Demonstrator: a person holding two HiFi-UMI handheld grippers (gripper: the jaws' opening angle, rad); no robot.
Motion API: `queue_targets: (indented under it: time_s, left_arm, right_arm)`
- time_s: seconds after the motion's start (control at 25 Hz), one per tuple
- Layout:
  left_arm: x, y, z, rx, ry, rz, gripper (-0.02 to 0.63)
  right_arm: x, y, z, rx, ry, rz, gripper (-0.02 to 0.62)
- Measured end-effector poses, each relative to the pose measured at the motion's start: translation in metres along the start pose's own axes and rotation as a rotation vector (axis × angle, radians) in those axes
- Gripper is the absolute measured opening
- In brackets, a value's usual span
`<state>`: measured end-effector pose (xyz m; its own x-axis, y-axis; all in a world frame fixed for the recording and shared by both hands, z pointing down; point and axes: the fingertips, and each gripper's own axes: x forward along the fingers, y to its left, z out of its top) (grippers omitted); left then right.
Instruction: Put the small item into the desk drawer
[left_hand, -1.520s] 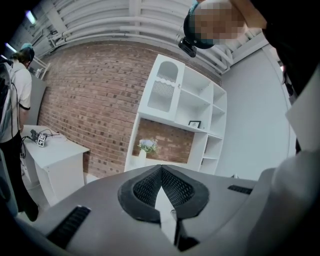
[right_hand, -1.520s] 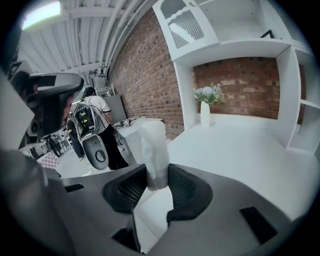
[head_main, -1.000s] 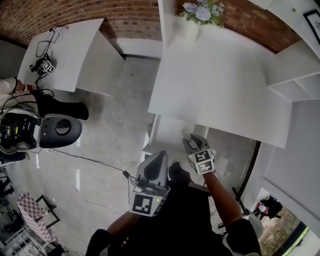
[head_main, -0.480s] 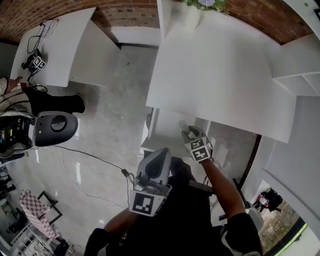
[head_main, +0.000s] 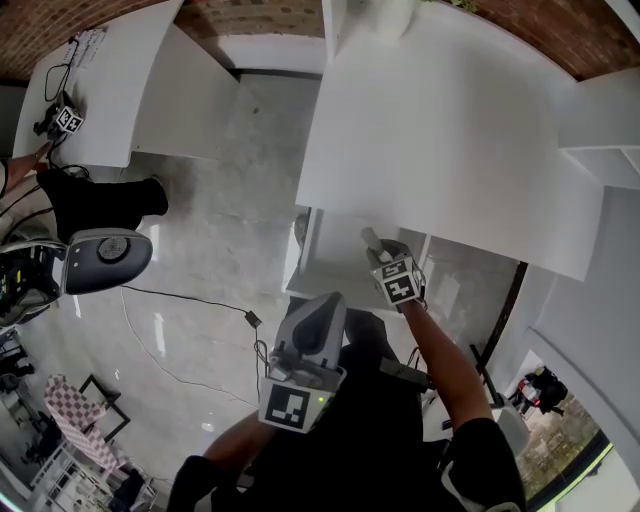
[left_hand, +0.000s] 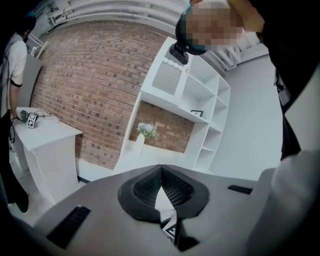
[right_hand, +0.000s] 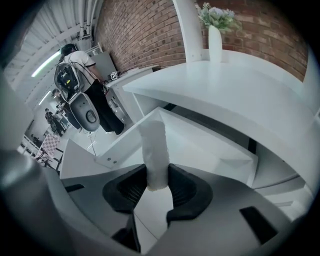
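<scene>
My right gripper is shut on a small white cylinder-shaped item that sticks out past its jaws. In the head view that gripper hangs with the item just under the front edge of the white desk, above the open white drawer. The right gripper view looks down into the drawer, and the item's end is over its inside. My left gripper stays lower, near my body, away from the drawer. Its jaws meet at the tips with nothing between them.
A white vase of flowers stands at the desk's back. White shelves rise on the right. A second white desk is at the far left, with a grey round seat and a floor cable nearby.
My right gripper has come down with the white item, from in front of the desk edge to just above the open drawer. The left gripper has sunk a little.
</scene>
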<state>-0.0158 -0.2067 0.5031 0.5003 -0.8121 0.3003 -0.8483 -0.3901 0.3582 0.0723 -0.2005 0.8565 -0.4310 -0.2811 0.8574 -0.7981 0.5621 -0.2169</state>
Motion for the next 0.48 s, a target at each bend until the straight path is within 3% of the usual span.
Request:
queue_targets:
  time_s: [0.48]
  left_arm:
    - [0.016,0.029,-0.006,0.003,0.03,0.01,0.025]
  right_arm:
    - [0.054,-0.022,-0.03,0.048,0.104,-0.034,0.143]
